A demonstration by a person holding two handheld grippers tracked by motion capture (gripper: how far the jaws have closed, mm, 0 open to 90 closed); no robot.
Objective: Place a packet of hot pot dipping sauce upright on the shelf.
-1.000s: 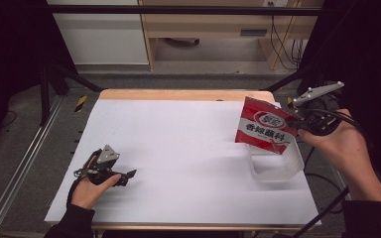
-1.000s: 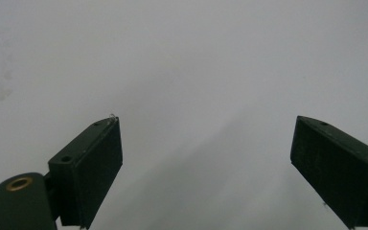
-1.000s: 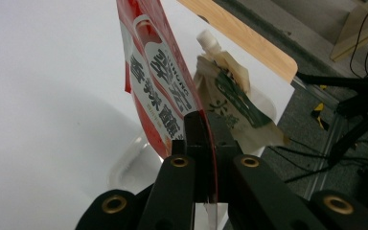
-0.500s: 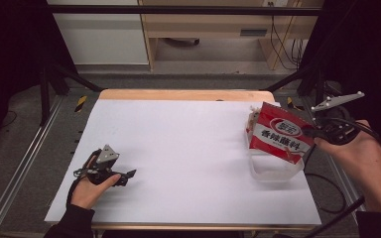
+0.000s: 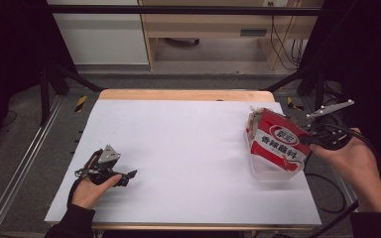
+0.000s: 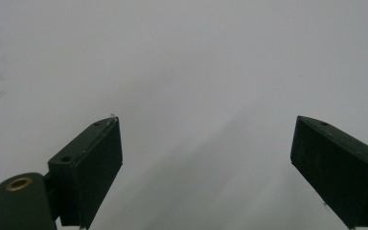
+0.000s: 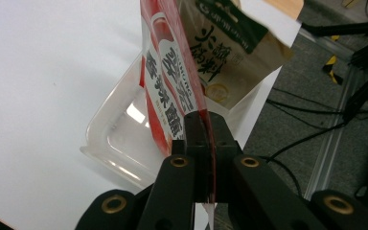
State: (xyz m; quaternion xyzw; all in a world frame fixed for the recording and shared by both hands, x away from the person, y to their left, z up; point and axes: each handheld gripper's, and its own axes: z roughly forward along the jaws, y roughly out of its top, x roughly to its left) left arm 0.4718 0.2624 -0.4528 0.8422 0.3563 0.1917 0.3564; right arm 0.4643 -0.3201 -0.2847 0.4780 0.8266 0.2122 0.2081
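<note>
- White sheet (image 5: 178,158) covers the table top, which is the largest surface I see; a strip of bare wooden edge (image 5: 178,94) shows along the far side.
- Grey floor with metal rails (image 5: 25,163) surrounds the table, and cables (image 7: 306,139) run across the floor on the right side.
- I see the clear plastic container (image 5: 273,171) standing on the sheet near the right edge of the table; in the right gripper view its rim (image 7: 110,143) is rounded and its interior reflects light.
- I see a beige packet (image 7: 230,52) with dark print standing in the container, behind the red packet.
- I see the red packet (image 5: 280,144) tilted above the container, its lower part at the container's opening; white and black characters run across its face.
- My right gripper (image 5: 315,136) has its jaws pressed together on the edge of the red packet; in the right gripper view the thin red edge (image 7: 206,143) runs up between the two black jaws.
- My left gripper (image 5: 129,174) rests low over the sheet at the near left, well apart from the container.
- In the left gripper view, the left gripper's jaws stand spread wide, with bare white sheet between them.
</note>
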